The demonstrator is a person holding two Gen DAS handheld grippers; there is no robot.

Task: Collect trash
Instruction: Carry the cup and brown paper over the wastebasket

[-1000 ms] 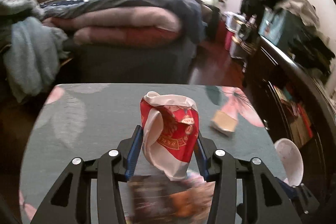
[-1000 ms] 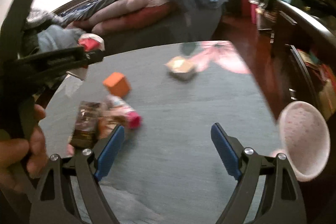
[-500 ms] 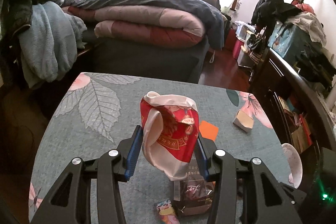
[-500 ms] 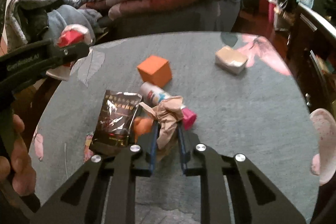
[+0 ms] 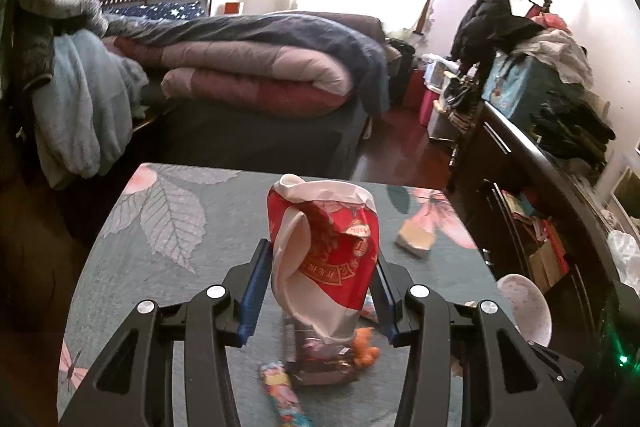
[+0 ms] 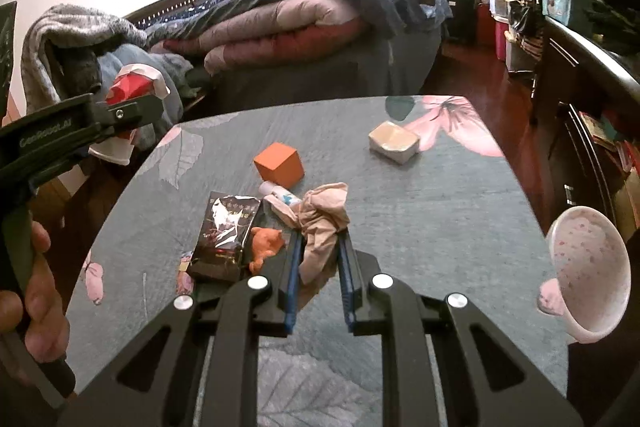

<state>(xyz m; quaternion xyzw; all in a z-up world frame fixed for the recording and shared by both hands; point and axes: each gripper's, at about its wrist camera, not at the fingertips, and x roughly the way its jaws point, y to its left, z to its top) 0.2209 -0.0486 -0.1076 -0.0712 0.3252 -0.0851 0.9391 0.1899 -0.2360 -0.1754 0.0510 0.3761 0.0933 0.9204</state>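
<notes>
Through my left wrist camera, my left gripper (image 5: 318, 285) is clamped on a crumpled red and white paper cup (image 5: 324, 251), held upright between the blue pads above a table (image 5: 168, 267) covered in a grey cloth with leaf and flower prints. Below the cup lie a dark snack packet (image 5: 320, 363), a small orange scrap (image 5: 366, 347) and a colourful wrapper (image 5: 280, 393). A tan box (image 5: 416, 239) sits farther off to the right, and a pink speckled bowl (image 5: 524, 307) is at the table's right edge. A bed (image 5: 260, 67) piled with folded quilts stands behind the table. Through my right wrist camera, my right gripper (image 6: 319, 267) is closed tight on a crumpled beige tissue (image 6: 320, 223), which bunches out above the pads. Just to its left I see the dark snack packet (image 6: 226, 231) and the orange scrap (image 6: 266, 245), with a small white tube (image 6: 276, 193) behind the tissue. An orange cube (image 6: 280, 165) and the tan box (image 6: 394, 141) rest farther back. The pink bowl (image 6: 588, 267) is at the right. At far left, my left gripper (image 6: 132, 113) holds the cup (image 6: 128, 87) beyond the table's edge.
</notes>
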